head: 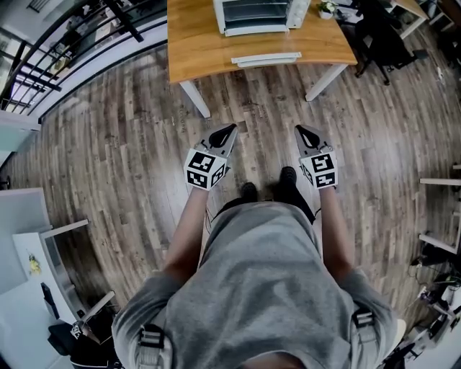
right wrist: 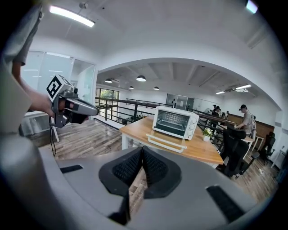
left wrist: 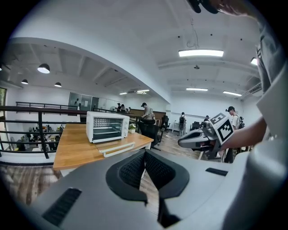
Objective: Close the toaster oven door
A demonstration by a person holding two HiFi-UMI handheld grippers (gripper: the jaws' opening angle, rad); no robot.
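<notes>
Wooden planks make up the floor (head: 108,144), and a person stands on them facing a light wood table (head: 194,43) at the far side. On the table's right half sits a white toaster oven (head: 259,14). Its door (head: 265,58) is dropped open and lies flat, reaching toward the table's near edge. A small potted plant (head: 328,9) stands just right of the oven, and a black office chair (head: 382,36) sits past the table's right end. Black railing (head: 43,65) runs along the far left.

The left gripper (head: 229,131) and the right gripper (head: 301,131) are held side by side low in front of the person. Both point toward the table and are well apart from the oven and its door. In each gripper's own view the two black ribbed pads (left wrist: 133,170) are pressed together, with only floor showing beyond them, so both claws are fully closed and hold nothing. Each carries its marker cube (head: 205,168) just ahead of the hand.
</notes>
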